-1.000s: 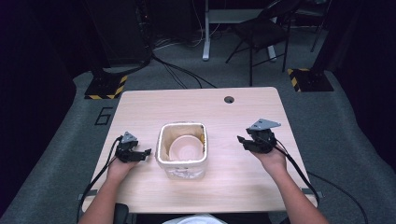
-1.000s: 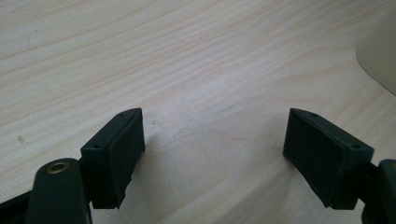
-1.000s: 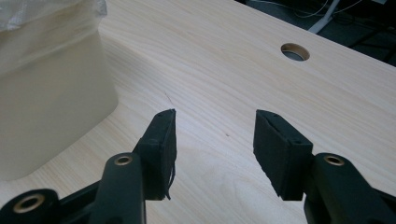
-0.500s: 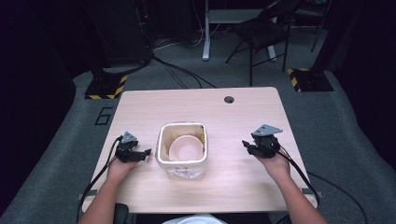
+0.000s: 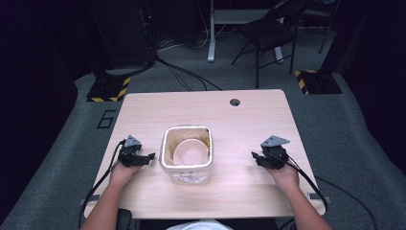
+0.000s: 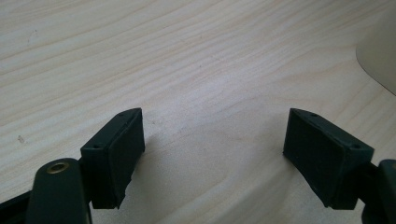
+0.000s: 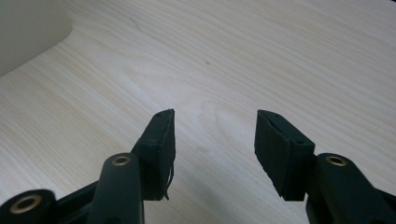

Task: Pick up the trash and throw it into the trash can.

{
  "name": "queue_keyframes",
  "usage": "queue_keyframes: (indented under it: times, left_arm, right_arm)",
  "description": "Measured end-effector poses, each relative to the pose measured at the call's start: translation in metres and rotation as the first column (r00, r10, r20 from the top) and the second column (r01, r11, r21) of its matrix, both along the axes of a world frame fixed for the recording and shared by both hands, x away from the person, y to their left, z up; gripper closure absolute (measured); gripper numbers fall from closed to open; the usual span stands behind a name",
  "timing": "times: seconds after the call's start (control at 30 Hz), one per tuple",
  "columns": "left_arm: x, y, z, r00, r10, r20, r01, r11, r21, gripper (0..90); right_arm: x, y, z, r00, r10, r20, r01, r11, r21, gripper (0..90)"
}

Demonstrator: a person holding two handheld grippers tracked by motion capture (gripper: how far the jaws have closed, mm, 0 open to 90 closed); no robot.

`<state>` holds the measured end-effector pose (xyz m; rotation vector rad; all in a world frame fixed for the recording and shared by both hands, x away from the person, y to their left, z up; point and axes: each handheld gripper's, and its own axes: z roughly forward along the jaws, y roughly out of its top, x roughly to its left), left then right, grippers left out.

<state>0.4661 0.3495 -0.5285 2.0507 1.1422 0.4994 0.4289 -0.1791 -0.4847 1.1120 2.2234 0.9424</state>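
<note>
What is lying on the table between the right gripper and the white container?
Nothing: in the high view, only bare table separates the right gripper from the white container. Its jaws are open and empty.

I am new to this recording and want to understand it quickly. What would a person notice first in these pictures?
First comes the pale square basket at the middle of the wooden table, with a pink bowl inside it. Next come the two hands on either side of it: the left gripper points at the basket from close by, and the right gripper sits farther off. Both have their jaws open over bare wood.
</note>
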Motion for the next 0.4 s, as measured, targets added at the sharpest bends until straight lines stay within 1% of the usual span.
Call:
queue_keyframes:
  times: [0.17, 0.2, 0.23, 0.33, 0.4]
  left_arm:
    - [0.0000, 0.0000, 0.0000, 1.0000, 0.000, 0.000, 0.000, 1.0000, 0.001, 20.4]
    - [0.0000, 0.0000, 0.0000, 1.0000, 0.001, 0.001, -0.001, 1.0000, 0.001, 20.4]
    - [0.0000, 0.0001, 0.0000, 1.0000, 0.000, 0.000, 0.000, 1.0000, 0.001, 20.4]
    - [0.0000, 0.0000, 0.0000, 1.0000, 0.000, 0.000, 0.000, 1.0000, 0.000, 20.4]
    - [0.0001, 0.0000, 0.0000, 1.0000, 0.000, 0.000, 0.000, 1.0000, 0.000, 20.3]
  right_arm:
    - [-0.0004, -0.0026, -0.0017, 0.9999, -0.013, -0.005, 0.013, 0.9999, -0.001, 47.1]
    - [-0.0006, -0.0026, -0.0027, 0.9999, -0.017, 0.000, 0.017, 0.9998, 0.010, 47.1]
    - [-0.0007, -0.0037, -0.0037, 0.9999, -0.010, -0.005, 0.010, 0.9999, 0.011, 47.1]
    - [0.0001, -0.0059, -0.0061, 0.9997, -0.017, -0.014, 0.017, 0.9998, 0.009, 47.0]
    - [0.0009, -0.0087, -0.0078, 0.9995, -0.032, -0.008, 0.032, 0.9993, 0.017, 45.9]
